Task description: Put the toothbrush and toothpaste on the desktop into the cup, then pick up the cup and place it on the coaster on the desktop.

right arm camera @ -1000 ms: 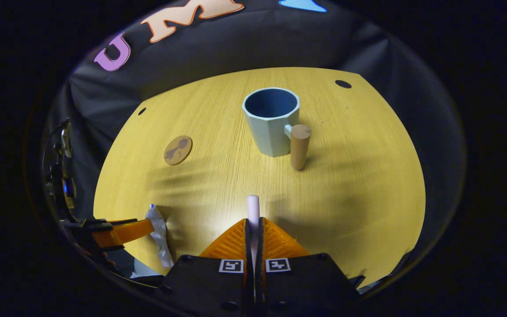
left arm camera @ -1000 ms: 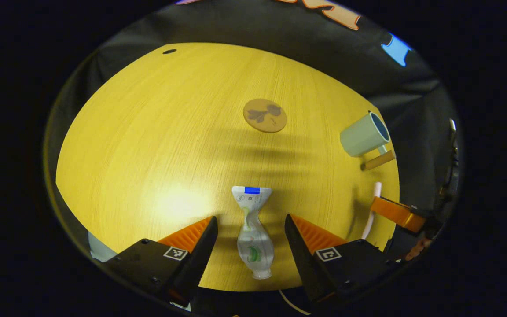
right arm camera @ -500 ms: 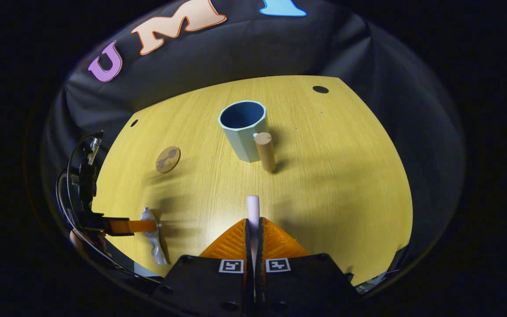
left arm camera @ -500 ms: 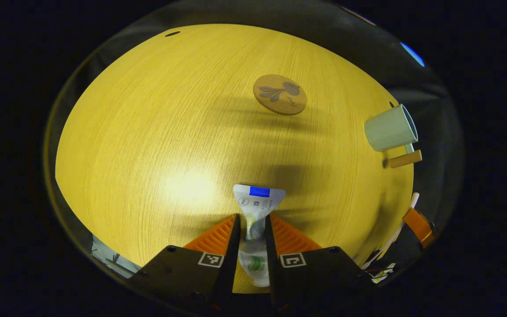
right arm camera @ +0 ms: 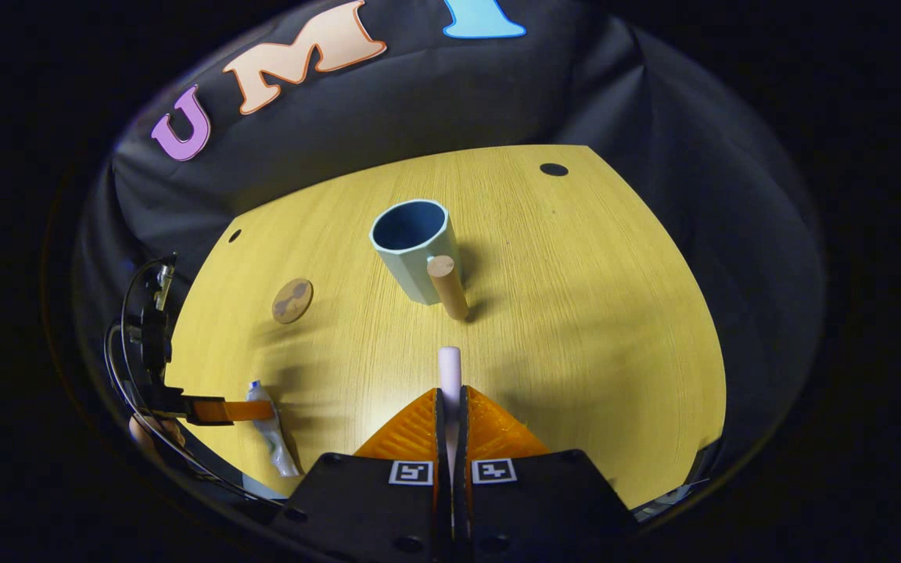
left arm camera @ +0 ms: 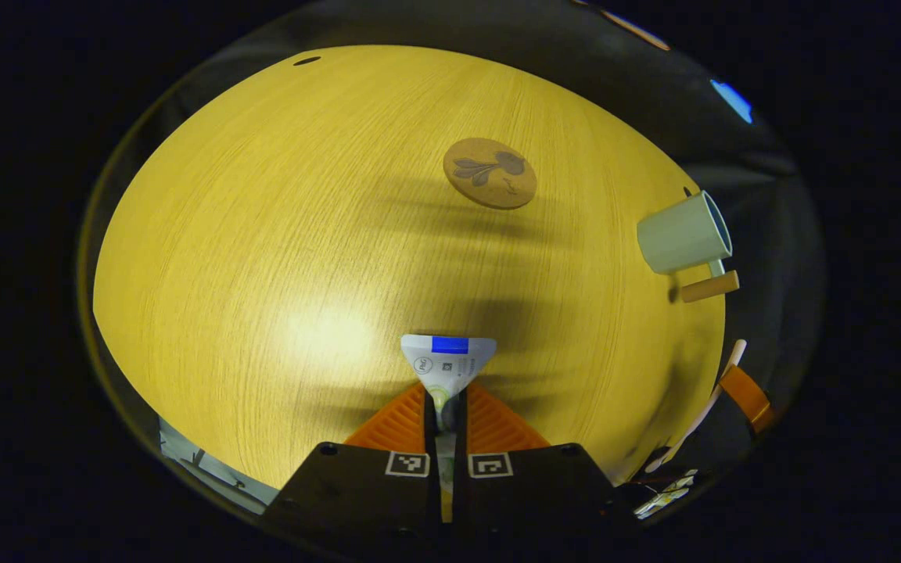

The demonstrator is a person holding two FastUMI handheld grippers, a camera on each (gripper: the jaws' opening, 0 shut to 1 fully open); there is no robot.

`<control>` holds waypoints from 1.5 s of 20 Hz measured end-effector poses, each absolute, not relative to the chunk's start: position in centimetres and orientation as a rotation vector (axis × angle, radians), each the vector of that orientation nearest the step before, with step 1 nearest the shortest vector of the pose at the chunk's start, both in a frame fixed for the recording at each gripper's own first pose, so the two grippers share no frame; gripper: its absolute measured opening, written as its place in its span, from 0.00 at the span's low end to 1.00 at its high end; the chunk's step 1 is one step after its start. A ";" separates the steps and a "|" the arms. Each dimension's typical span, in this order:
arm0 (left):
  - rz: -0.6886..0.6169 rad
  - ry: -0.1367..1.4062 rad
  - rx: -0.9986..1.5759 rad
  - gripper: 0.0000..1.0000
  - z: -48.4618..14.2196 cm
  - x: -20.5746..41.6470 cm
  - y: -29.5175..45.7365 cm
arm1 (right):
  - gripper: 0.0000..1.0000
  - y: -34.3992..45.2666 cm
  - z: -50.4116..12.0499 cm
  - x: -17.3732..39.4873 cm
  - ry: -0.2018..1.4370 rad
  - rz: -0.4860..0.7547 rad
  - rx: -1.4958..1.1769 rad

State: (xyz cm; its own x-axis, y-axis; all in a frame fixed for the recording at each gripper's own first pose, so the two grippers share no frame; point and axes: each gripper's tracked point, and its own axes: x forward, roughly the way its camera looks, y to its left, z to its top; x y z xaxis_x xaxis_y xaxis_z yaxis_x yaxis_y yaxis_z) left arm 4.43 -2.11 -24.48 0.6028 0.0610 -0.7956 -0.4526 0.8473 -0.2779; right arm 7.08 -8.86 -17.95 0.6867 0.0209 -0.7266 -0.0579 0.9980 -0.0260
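Plastic crimps and bulges where the left gripper (left arm camera: 445, 407) has closed on the toothpaste (left arm camera: 447, 364): both fingers press the soft tube across its middle, its flat crimped end fanning out ahead of them. Seen from the right gripper view, that tube (right arm camera: 271, 432) hangs near the front left corner of the desk (right arm camera: 591, 328), cap end down, and I cannot tell whether it has cleared the wood. The right gripper (right arm camera: 449, 407) is closed just as narrowly on the toothbrush (right arm camera: 449, 367), whose pale rounded end pokes out past the fingertips.

Farther out, the cup (right arm camera: 411, 249) stands upright and empty toward the back of the desk, its wooden handle (right arm camera: 446, 286) turned to the front edge. The coaster (right arm camera: 292, 300) lies flat well to the cup's left, nearer the left edge, with nothing on it.

So the pick-up looks finished and the loading step is in hand. The next move, as I judge it, calls for carrying each item over the cup's open mouth, tipping it upright and letting go one at a time so the two grippers do not crowd the rim. The soft tube may sag or swing, so it wants a low release. Moving the cup comes later.
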 end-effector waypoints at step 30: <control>-0.283 -0.151 -0.030 0.01 4.0 18.2 -7.2 | 0.04 -4.1 -3.9 27.0 0.024 0.055 0.142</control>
State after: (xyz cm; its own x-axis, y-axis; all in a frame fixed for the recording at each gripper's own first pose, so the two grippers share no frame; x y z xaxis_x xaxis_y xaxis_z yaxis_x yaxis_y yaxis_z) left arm 18.21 -7.24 3.99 0.9489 -0.2763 0.1522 0.2808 0.9597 -0.0085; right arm 26.99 -4.13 -3.92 0.9982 0.0565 -0.0203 -0.0530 0.9884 0.1426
